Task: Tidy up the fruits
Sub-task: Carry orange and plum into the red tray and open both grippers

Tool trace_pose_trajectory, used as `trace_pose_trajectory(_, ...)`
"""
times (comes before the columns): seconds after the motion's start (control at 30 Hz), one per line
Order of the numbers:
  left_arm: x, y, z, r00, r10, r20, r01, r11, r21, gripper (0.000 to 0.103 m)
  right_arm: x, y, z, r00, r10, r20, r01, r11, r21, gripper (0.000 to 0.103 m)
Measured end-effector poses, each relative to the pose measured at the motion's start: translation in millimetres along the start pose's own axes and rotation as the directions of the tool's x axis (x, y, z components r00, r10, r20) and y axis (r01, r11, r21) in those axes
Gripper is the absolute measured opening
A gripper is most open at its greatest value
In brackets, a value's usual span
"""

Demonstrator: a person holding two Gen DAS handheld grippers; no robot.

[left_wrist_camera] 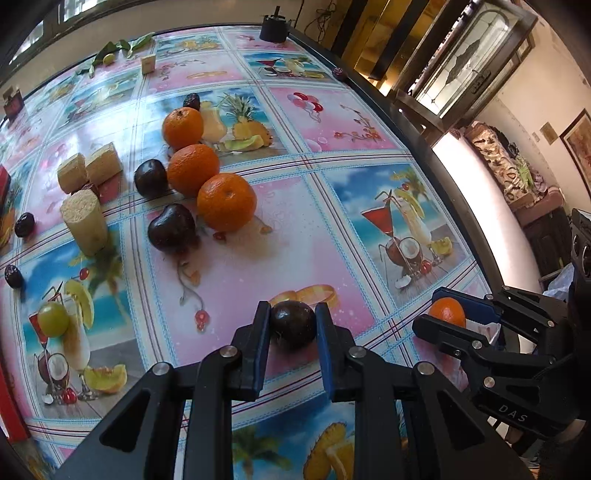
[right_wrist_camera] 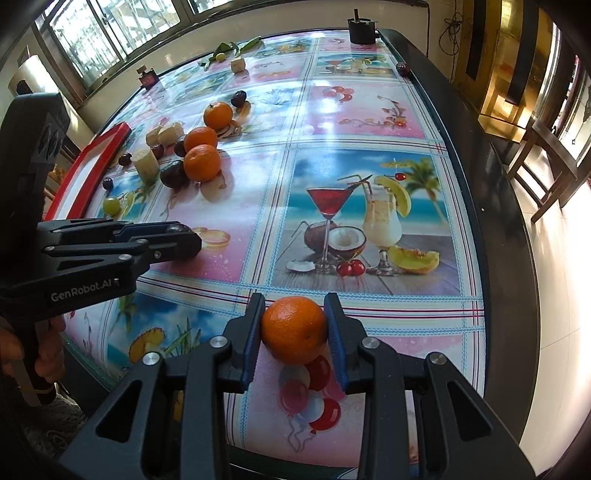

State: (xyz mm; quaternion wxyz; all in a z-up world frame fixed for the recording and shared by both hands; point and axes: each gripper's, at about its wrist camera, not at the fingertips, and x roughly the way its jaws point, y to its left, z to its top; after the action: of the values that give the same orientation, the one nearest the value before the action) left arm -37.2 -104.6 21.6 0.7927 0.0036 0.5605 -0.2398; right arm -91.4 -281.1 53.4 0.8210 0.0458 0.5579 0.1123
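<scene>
My left gripper point(left_wrist_camera: 293, 314) is shut on a dark round plum point(left_wrist_camera: 293, 325), low over the printed tablecloth point(left_wrist_camera: 332, 229). My right gripper point(right_wrist_camera: 294, 312) is shut on an orange point(right_wrist_camera: 294, 329) near the table's front edge. In the left wrist view that orange point(left_wrist_camera: 447, 312) shows at the right, between the right gripper's fingers point(left_wrist_camera: 461, 302). From the right wrist view the left gripper point(right_wrist_camera: 186, 236) reaches in from the left, and its plum is almost hidden. Further back, three oranges point(left_wrist_camera: 192, 169) lie in a row with two dark plums point(left_wrist_camera: 171, 228) beside them.
Pale sugarcane pieces point(left_wrist_camera: 84, 221), small dark dates point(left_wrist_camera: 24, 224) and a green grape point(left_wrist_camera: 53, 319) lie left of the row. A red-rimmed tray point(right_wrist_camera: 92, 158) sits at the left edge. A black pot point(right_wrist_camera: 363, 27) stands at the far edge, with leaves point(right_wrist_camera: 229, 48) nearby.
</scene>
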Motion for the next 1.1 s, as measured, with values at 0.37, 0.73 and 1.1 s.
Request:
trace_pose_trajectory(0.37,-74,74,-20,0.993,0.034,0.116,-0.018,0.991,-0.132,0.023,18,103,48,0.994,0.106,-0.018,-0.108,0.978,-0.177,0.034)
trace_pose_trajectory(0.73,-149,237,-29,0.952,0.251,0.177,-0.175,0.916,-0.360,0.023,60,276,133,0.954,0.297,-0.049,-0.294,0.885,-0.361,0.035)
trace_pose_trajectory(1.1,-126,371,19,0.919,0.377,0.115,-0.292,0.847,-0.445,0.023,159,371,226,0.959,0.281,-0.045,-0.281,0.909,-0.307,0.035)
